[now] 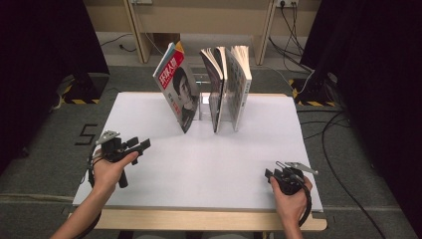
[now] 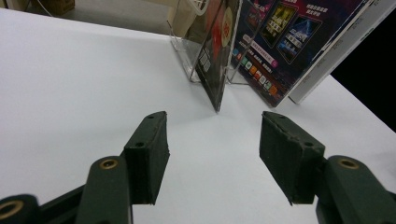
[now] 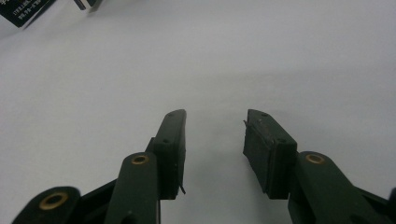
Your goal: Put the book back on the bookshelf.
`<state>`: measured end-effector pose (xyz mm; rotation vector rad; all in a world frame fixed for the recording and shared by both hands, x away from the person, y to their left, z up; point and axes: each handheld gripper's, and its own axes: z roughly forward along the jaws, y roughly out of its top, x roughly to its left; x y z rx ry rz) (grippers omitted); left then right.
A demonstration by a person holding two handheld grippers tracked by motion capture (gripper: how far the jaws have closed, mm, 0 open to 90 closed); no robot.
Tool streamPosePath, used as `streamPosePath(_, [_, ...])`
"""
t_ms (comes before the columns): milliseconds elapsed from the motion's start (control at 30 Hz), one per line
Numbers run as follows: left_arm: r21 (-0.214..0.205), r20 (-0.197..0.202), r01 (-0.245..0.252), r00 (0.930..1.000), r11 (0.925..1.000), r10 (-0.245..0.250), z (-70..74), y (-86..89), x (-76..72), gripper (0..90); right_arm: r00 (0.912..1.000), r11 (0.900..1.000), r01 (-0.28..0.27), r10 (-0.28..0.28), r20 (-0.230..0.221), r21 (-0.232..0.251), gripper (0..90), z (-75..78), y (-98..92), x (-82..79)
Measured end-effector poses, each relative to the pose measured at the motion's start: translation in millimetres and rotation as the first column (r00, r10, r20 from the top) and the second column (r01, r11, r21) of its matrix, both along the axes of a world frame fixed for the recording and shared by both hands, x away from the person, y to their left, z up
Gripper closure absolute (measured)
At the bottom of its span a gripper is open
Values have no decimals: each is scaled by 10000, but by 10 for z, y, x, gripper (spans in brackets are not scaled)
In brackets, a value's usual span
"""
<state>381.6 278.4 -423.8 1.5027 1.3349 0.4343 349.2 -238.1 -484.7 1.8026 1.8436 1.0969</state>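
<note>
White rectangular tabletop [image 1: 209, 169], wood edge at the near side. At the far middle stands a clear acrylic book stand [image 1: 204, 107] w/ three books upright in it.

Leftmost: glossy magazine with red title block and a portrait on the cover [image 1: 175, 89]. It leans left, top edge well out past the stand, bottom corner on the table just in front of the stand. Next to it, a dark-covered paperback [image 1: 215, 84], pages fanned a bit at the top. Right of that, a pale-covered book with small print on its face [image 1: 238, 84], just beside the dark one, also a little fanned.

Left gripper [image 1: 135, 145]: held in the person's left hand [image 1: 110, 167] at the table's left, jaws pointing toward the books, near the leaning magazine but apart from it. In the left gripper view the jaws stand wide apart, nothing btwn the pads, just bare white table. Released. Ahead of them in that view: the stand's clear base [image 2: 187, 56], a thin dark book edge [image 2: 215, 60] resting on the table, and a colourful back cover w/ rows of small pictures [image 2: 280, 42] leaning to the right.

Right gripper [image 1: 271, 175]: held in the right hand [image 1: 293, 199] at the near right corner, well apart from the books. Right gripper view: jaws apart, only bare tabletop btwn them. Released, holding nothing.
</note>
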Motion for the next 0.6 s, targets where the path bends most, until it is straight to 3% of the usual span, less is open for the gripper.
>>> streamPosePath(600, [13, -334, -15, 9994, 10000, 15, -246, 131, -193, 412, 10000, 10000, -9, 9, -22, -24, 587, 4, 14, -2])
